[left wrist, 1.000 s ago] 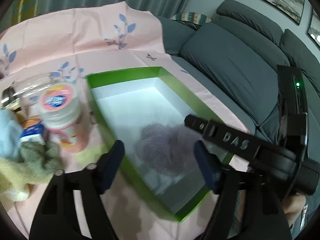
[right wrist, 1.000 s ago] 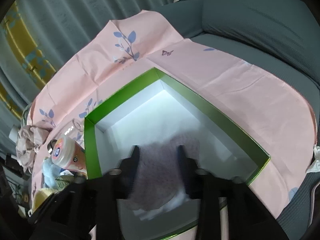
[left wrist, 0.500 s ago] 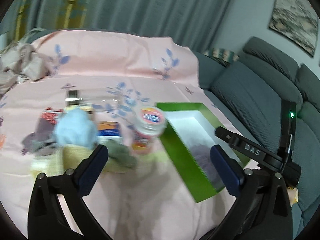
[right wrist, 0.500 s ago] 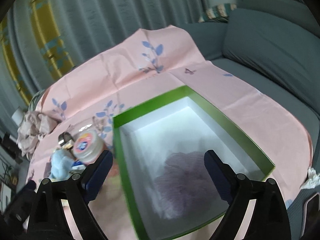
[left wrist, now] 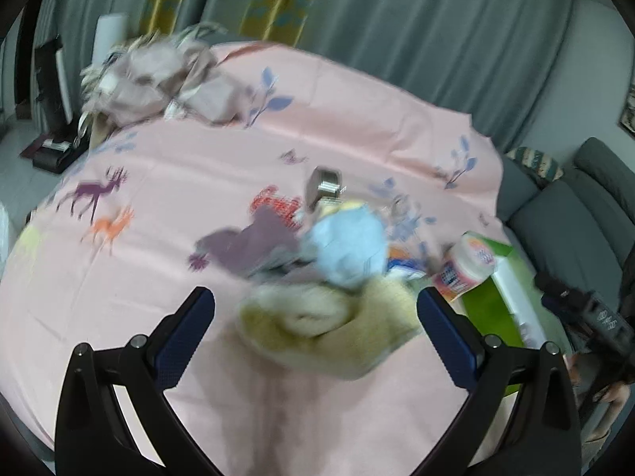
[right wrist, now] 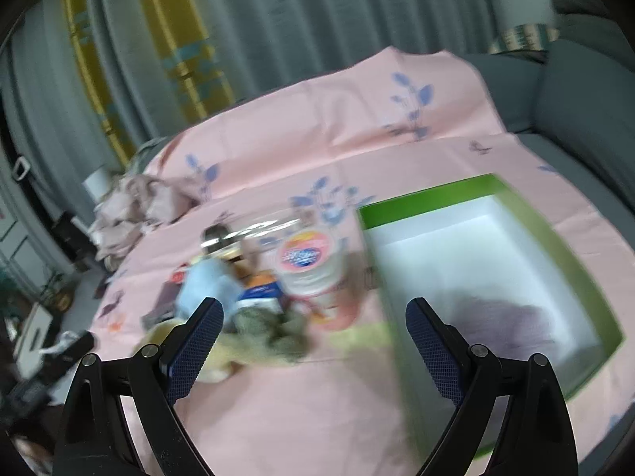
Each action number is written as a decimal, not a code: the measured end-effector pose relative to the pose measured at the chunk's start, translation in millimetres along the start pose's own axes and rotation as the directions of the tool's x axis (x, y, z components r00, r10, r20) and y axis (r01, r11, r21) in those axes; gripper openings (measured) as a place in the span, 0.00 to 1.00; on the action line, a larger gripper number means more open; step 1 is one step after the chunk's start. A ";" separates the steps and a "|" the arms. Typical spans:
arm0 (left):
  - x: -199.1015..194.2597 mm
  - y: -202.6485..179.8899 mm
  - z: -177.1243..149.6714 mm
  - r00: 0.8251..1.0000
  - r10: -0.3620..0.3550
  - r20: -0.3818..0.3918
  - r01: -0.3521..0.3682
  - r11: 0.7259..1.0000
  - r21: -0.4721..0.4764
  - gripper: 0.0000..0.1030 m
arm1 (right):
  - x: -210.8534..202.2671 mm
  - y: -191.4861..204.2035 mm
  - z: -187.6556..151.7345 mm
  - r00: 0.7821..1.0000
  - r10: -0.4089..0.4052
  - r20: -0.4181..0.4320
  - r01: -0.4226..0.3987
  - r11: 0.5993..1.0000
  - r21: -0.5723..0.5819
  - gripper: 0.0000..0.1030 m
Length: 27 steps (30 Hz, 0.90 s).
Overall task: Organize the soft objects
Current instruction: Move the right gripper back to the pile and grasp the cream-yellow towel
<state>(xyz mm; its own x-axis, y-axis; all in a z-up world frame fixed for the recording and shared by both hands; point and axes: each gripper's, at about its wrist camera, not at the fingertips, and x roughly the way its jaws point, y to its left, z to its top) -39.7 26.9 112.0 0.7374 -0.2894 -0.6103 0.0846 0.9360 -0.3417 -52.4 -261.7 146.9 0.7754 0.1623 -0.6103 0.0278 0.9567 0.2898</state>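
A pile of soft things lies on the pink cloth: a yellow-cream plush (left wrist: 317, 317), a light blue plush (left wrist: 349, 246) and a purple cloth (left wrist: 254, 246). My left gripper (left wrist: 315, 313) stands open just before the yellow plush, nothing between its pads. In the right wrist view the green box (right wrist: 571, 246) holds a purple fluffy piece (right wrist: 512, 325). My right gripper (right wrist: 313, 325) is open and empty, hovering between the pile and the box, with an olive plush (right wrist: 274, 329) and the blue plush (right wrist: 206, 289) ahead of it.
A pink-lidded tub (right wrist: 313, 265) stands beside the box, also seen as the tub (left wrist: 464, 265). A metal tape roll (left wrist: 325, 186) lies behind the pile. Crumpled fabric (left wrist: 158, 79) sits at the far left. A grey sofa (left wrist: 575, 218) borders the right.
Both grippers opened wide, letting go of the purple fluffy piece in the green box. Both views swung left, away from the box and toward the pile of soft things.
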 end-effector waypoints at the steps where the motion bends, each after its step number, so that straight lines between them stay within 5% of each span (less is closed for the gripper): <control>1: 5.9 8.5 -5.0 1.000 -0.006 -0.015 0.006 1.000 -0.016 0.99 | 3.7 5.8 -2.5 1.000 0.021 -0.011 -0.021 1.000 -0.004 0.91; 4: 20.5 28.7 -13.4 0.999 0.011 -0.034 -0.012 1.000 -0.027 0.98 | 24.1 27.1 -12.7 0.991 0.110 -0.080 -0.112 0.994 -0.018 0.91; 8: 41.2 51.8 -17.7 0.989 0.076 -0.127 -0.082 0.995 -0.047 0.96 | 47.1 55.4 -26.1 0.981 0.131 -0.142 -0.142 0.987 -0.072 0.91; 13: 39.2 79.9 -12.5 0.981 0.139 -0.134 -0.156 0.980 -0.123 0.96 | 76.1 90.2 -36.9 0.966 0.160 -0.203 -0.184 0.978 -0.103 0.91; 22: 24.3 106.0 -6.6 0.986 0.123 -0.111 -0.145 0.966 -0.214 0.96 | 137.6 134.8 -70.9 0.948 0.008 -0.317 -0.095 0.961 -0.261 0.91; 24: 23.8 106.6 -5.9 0.987 0.116 -0.113 -0.139 0.965 -0.221 0.96 | 147.5 132.2 -72.6 0.941 0.003 -0.338 -0.092 0.964 -0.248 0.83; 26: 23.4 107.3 -5.3 0.987 0.112 -0.113 -0.135 0.965 -0.226 0.96 | 151.4 131.1 -77.2 0.950 -0.061 -0.306 -0.032 0.957 -0.289 0.55; 27: 23.7 106.8 -5.1 0.987 0.111 -0.113 -0.135 0.964 -0.228 0.96 | 150.7 129.7 -78.4 0.954 -0.071 -0.291 -0.022 0.953 -0.303 0.49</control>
<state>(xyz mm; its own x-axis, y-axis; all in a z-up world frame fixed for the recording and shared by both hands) -16.5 119.0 57.4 0.6614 -0.2042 -0.7217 -0.1710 0.8958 -0.4102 18.6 -94.3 34.7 0.5543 0.1575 -0.8173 -0.1815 0.9812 0.0660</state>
